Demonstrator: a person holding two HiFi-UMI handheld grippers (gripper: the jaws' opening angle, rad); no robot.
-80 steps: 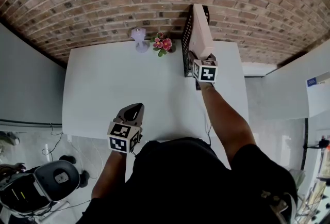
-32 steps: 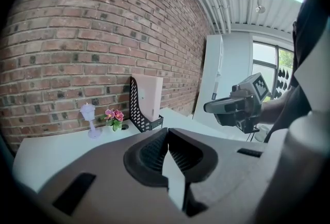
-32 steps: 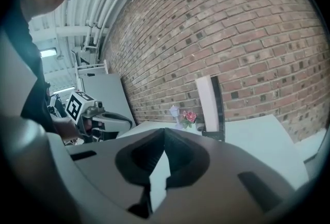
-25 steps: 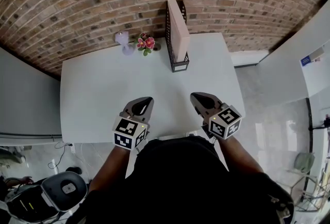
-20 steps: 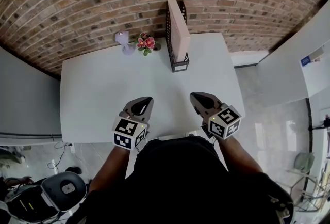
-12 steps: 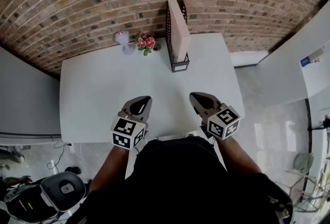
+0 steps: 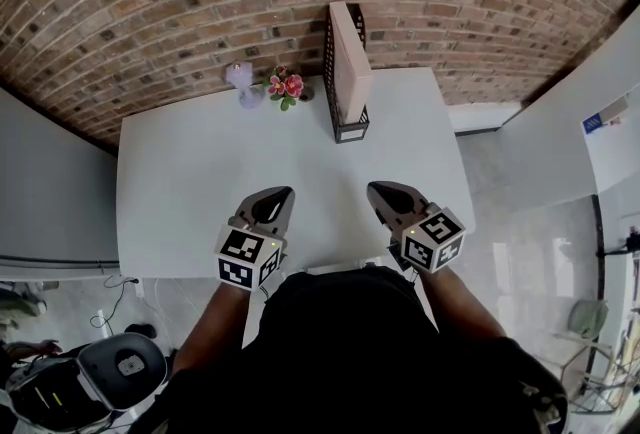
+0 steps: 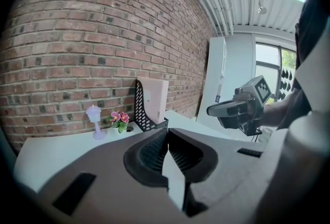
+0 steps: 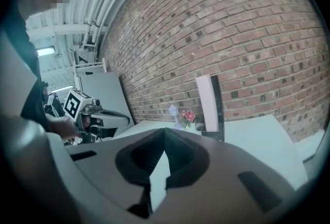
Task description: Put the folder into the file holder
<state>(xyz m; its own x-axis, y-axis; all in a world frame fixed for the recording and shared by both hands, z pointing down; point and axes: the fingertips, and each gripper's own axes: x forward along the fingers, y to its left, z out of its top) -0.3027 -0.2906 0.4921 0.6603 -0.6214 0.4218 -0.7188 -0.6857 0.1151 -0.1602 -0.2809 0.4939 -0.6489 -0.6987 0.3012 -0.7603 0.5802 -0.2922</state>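
Left tongs (image 7: 283, 192): jaws together, nothing between, pointing forward, tilted slightly down. Right tongs (image 7: 372, 188): jaws together, empty, same slight downward tilt. Both held side by side, apart, close in front of torso (image 7: 340, 352), tips angled slightly inward. Left forearm (image 7: 212, 332) and right forearm (image 7: 452, 297) bare.

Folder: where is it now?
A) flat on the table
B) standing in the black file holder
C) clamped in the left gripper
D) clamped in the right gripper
B: the folder stands upright in the black file holder; the left gripper and right gripper are shut, empty.
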